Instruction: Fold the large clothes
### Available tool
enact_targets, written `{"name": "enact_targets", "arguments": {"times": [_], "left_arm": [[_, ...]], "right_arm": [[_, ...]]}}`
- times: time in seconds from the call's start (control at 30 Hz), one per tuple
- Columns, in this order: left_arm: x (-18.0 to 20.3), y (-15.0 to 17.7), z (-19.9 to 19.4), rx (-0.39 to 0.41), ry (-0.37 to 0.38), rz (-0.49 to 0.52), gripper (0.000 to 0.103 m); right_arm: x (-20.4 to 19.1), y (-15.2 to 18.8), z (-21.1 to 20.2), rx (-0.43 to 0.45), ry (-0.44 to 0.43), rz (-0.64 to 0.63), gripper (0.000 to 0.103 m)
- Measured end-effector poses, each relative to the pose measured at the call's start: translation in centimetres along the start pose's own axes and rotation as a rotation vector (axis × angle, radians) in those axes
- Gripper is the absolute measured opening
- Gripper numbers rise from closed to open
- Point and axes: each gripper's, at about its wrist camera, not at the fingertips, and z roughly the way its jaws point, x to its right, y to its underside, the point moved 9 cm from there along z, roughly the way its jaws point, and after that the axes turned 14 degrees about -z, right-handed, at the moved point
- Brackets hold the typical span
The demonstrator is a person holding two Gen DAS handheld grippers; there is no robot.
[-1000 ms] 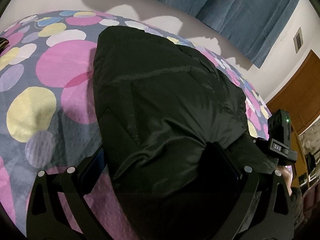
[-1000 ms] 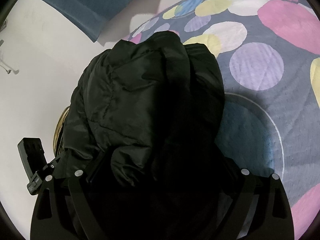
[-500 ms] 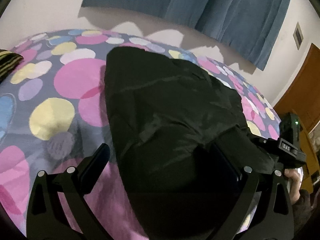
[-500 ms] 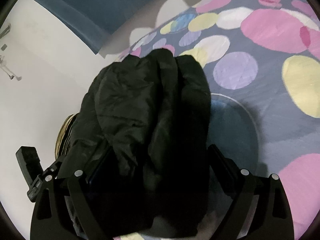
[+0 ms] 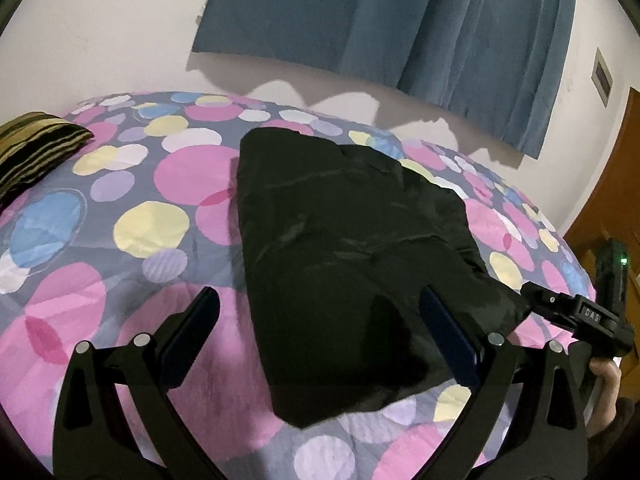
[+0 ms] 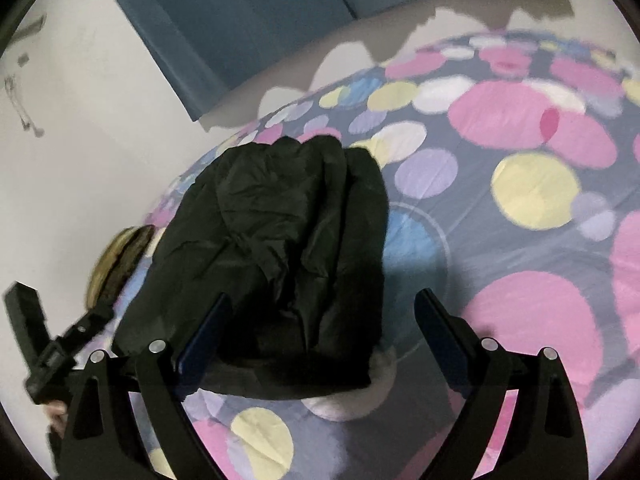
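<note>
A black padded jacket (image 5: 340, 240) lies folded into a compact bundle on the dotted bedspread (image 5: 120, 220). My left gripper (image 5: 320, 320) hovers at its near end, open, with both fingers spread wide and nothing pinched. In the right wrist view the same jacket (image 6: 272, 248) shows from its other side, and my right gripper (image 6: 322, 320) is open too, its fingers straddling the bundle's near edge without holding it. Each view catches the other gripper at the frame edge, held by a hand (image 5: 604, 372).
A striped pillow (image 5: 32, 148) sits at the bed's far left corner. A blue curtain (image 5: 400, 20) hangs on the white wall behind the bed. A wooden door (image 5: 616, 200) stands to the right. Bare bedspread (image 6: 520, 200) spreads to the right of the jacket.
Both grippers have pulled back and up from the jacket. It filled the lower frames before and now lies farther off, flat on the bed.
</note>
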Motion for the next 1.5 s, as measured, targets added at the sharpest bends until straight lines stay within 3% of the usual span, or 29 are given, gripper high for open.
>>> {"name": "enact_targets", "arguments": {"times": [0.13,0.3,0.57,1.13,1.5], "left_arm": [[-0.1,0.2,-1.5,0.035,-0.063,0.016,0.1],[-0.6,0.5,-2.8,0.052,-0.141,0.031,0.1],[-1.4,1.0,-4.2,0.055,-0.211,0.019,0.1],[-0.4,1.2,-5.8,0.122,-0.224,0.031,0.1],[-0.1,1.3,-5.8,0.107,-0.215,0.041,0.1]], "right_arm": [[-1.1,0.2,-1.4,0.006,0.083,-0.068,0.092],[-2.8,0.8,-1.7,-0.022,0.126,-0.149,0.092],[-5.2,1.0,-2.8,-0.009,0.135,-0.221,0.092],[-5.9,1.4,-2.8,-0.006,0.161,-0.25,0.092],[-5.5,1.3,-2.9,-0.005,0.166,-0.243,0.092]]}}
